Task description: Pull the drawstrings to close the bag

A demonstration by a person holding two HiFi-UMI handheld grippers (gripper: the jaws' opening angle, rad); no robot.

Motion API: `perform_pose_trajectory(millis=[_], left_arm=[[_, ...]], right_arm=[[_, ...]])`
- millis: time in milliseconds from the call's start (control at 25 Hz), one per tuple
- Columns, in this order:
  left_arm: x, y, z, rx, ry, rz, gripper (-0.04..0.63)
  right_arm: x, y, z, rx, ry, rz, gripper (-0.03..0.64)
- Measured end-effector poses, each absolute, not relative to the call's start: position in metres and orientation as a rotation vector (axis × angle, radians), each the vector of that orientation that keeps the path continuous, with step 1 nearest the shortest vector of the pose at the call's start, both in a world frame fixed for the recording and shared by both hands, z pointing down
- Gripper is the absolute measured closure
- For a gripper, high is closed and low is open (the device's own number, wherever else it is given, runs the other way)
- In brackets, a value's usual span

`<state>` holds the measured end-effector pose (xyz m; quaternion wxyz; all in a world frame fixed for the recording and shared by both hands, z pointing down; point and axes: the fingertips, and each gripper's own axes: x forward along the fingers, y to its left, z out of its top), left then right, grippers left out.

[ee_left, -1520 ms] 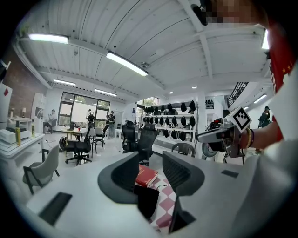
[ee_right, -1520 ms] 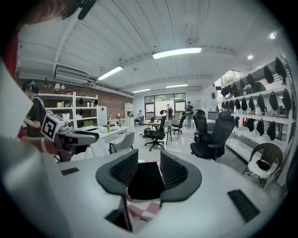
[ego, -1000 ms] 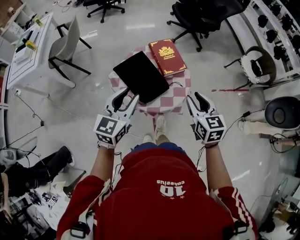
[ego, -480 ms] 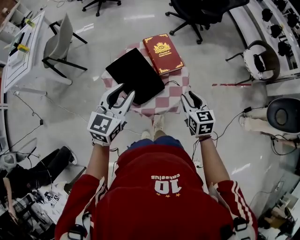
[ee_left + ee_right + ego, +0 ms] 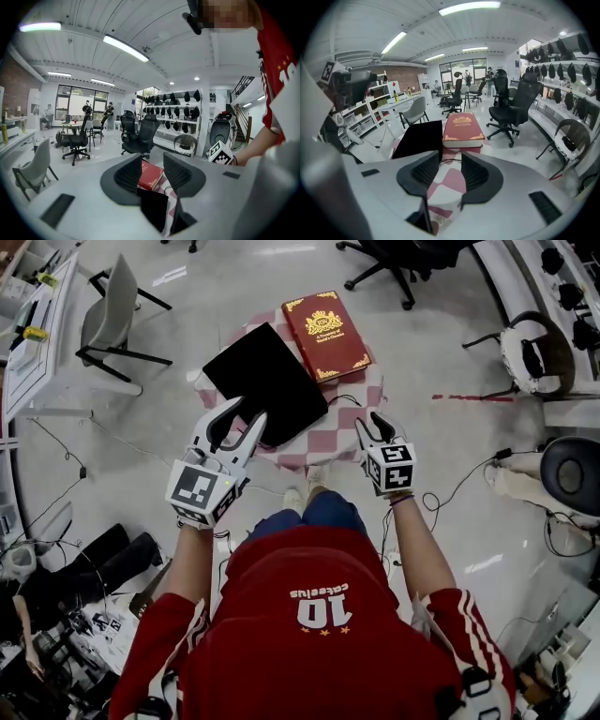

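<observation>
A flat black bag (image 5: 265, 382) lies on a small table with a pink-and-white checked cloth (image 5: 349, 432). Its thin black drawstring (image 5: 343, 399) curls beside its right edge. A red book (image 5: 326, 334) lies behind it. My left gripper (image 5: 239, 418) hovers open over the bag's near left corner, holding nothing. My right gripper (image 5: 371, 423) is open above the cloth's near right edge. The left gripper view looks past my left gripper (image 5: 152, 171) at the bag (image 5: 152, 208) and the book (image 5: 150, 176). The right gripper view has my right gripper (image 5: 450, 171), the bag (image 5: 419, 138), the book (image 5: 462, 129) and the drawstring (image 5: 450, 161).
A grey chair (image 5: 112, 320) and a white desk (image 5: 33, 324) stand at the far left. Black office chairs (image 5: 394, 254) are behind the table. Cables trail across the floor (image 5: 459, 488). The person's shoes (image 5: 309, 491) are at the table's foot.
The person has stepped closer to the table. Both grippers have moved forward, the left over the bag's corner and the right over the cloth's edge. Both stay open.
</observation>
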<state>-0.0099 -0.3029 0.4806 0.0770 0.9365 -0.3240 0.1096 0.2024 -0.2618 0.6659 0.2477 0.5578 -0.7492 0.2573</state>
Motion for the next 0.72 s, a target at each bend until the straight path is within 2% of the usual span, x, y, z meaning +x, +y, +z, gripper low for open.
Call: perform_pose_trajectory(millis=[720], left_arm=[[-0.005, -0.333, 0.521, 2.697, -1.009, 0.448, 0.448]], right_arm=[[0.23, -0.316, 0.8, 1.469, -1.888, 0.904, 0.477]])
